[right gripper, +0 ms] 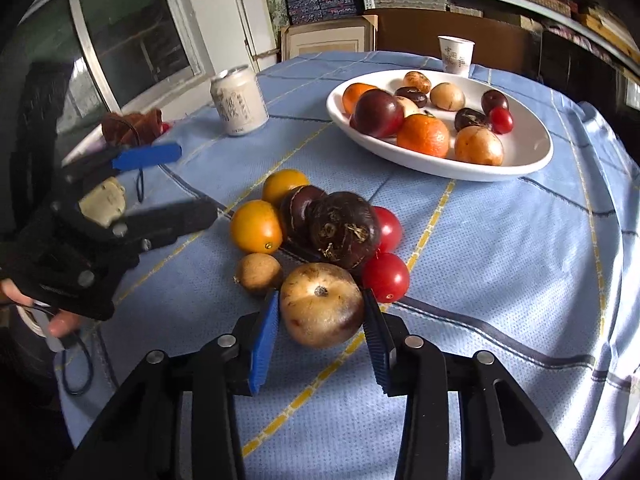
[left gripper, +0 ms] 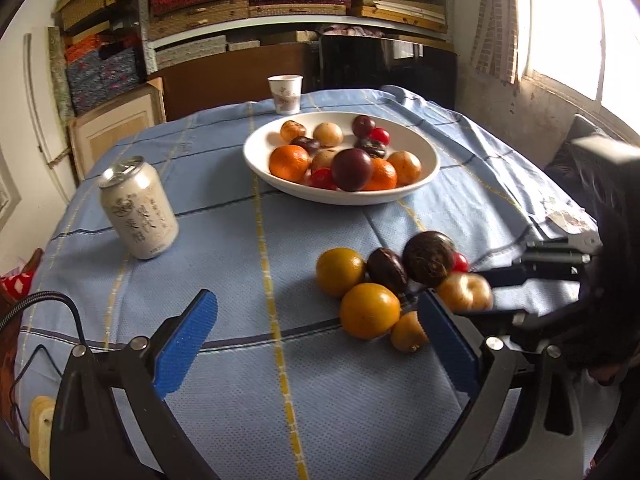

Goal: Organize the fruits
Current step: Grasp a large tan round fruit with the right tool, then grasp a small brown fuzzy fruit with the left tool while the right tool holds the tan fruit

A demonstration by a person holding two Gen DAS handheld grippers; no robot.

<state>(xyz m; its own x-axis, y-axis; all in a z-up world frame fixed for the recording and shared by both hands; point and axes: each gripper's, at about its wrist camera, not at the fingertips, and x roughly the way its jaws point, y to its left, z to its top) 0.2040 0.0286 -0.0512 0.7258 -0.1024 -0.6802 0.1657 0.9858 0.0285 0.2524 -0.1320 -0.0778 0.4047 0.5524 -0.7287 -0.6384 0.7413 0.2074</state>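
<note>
Your right gripper [right gripper: 320,320] had closed its pads on the tan fruit [right gripper: 322,304] on the tablecloth [right gripper: 500,264]; your left gripper [left gripper: 316,340] stood wide open, empty.

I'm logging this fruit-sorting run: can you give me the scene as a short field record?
surface: blue checked tablecloth
destination: white oval bowl, partly filled with fruit
loose pile: mixed fruit on the cloth near both grippers
right gripper: pads against a tan round fruit
left gripper: open, empty
bystanders: pale drink can, paper cup
</note>
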